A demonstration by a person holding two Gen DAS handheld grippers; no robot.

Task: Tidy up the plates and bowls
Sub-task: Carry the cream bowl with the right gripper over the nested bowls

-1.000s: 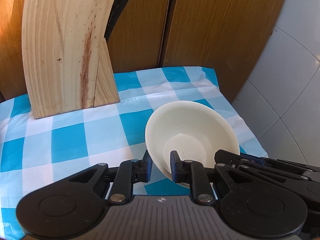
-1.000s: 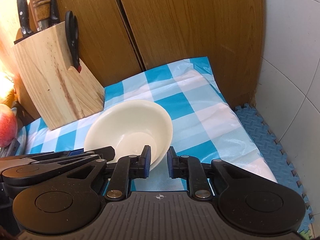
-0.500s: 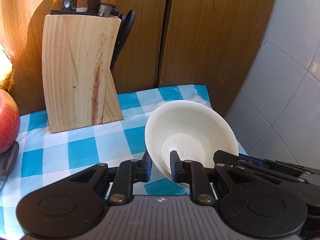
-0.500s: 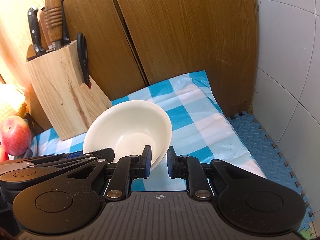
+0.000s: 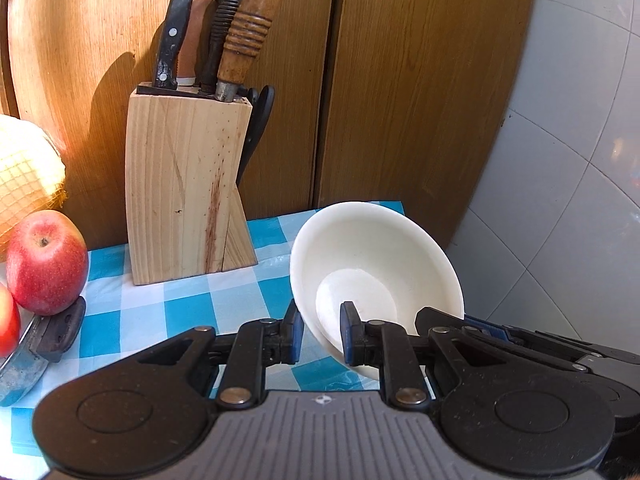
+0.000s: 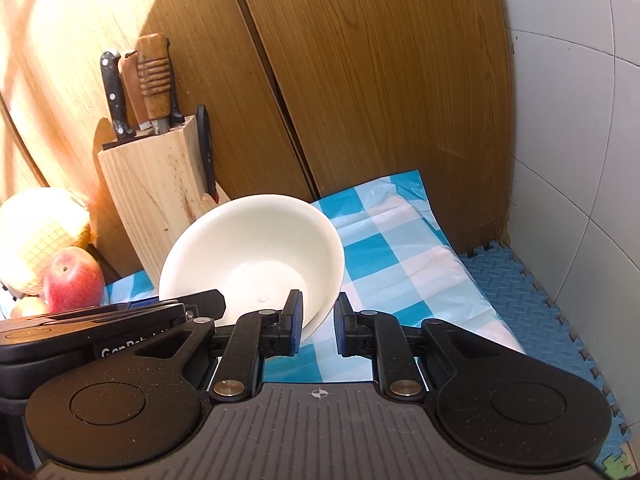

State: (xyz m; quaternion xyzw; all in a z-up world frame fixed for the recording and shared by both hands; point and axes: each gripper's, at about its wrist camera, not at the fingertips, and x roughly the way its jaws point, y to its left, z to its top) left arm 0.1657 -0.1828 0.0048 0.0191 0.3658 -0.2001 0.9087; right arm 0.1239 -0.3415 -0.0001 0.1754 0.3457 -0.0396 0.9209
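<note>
While both grippers clamp it by the rim, white bowl [image 5: 376, 264] hangs tilted above checked cloth [image 5: 172, 300], right of knife block [image 5: 184, 192]. Left gripper [image 5: 320, 336] pinches bowl's near-left rim, right gripper [image 6: 318, 322] pinches its near-right rim. Red apple [image 5: 46, 262] sits left of knife block.

Cream bowl [image 5: 372, 264], empty, tilted, above checked cloth [image 5: 180, 304]

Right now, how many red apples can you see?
2 for sure. One whole apple sits left of the knife block, and part of another apple shows at the left edge below it. More may be hidden out of view.
</note>
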